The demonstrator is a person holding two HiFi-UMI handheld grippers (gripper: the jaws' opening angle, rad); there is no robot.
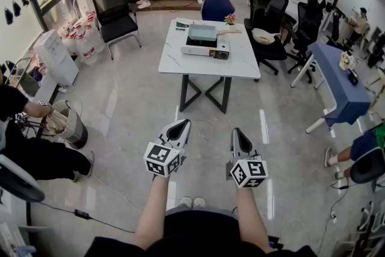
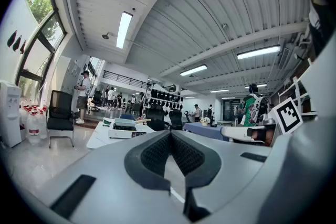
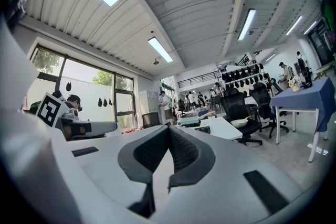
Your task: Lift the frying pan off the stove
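Holding left hand-held gripper (image 1: 180, 124) and right hand-held gripper (image 1: 239, 132) closed, empty, facing frying pan (image 1: 203, 32) well ahead, handle (image 1: 232, 31) pointing rightward.

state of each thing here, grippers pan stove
left gripper: shut, empty
right gripper: shut, empty
frying pan: resting on the stove, untouched
stove: on the white table, flame not discernible
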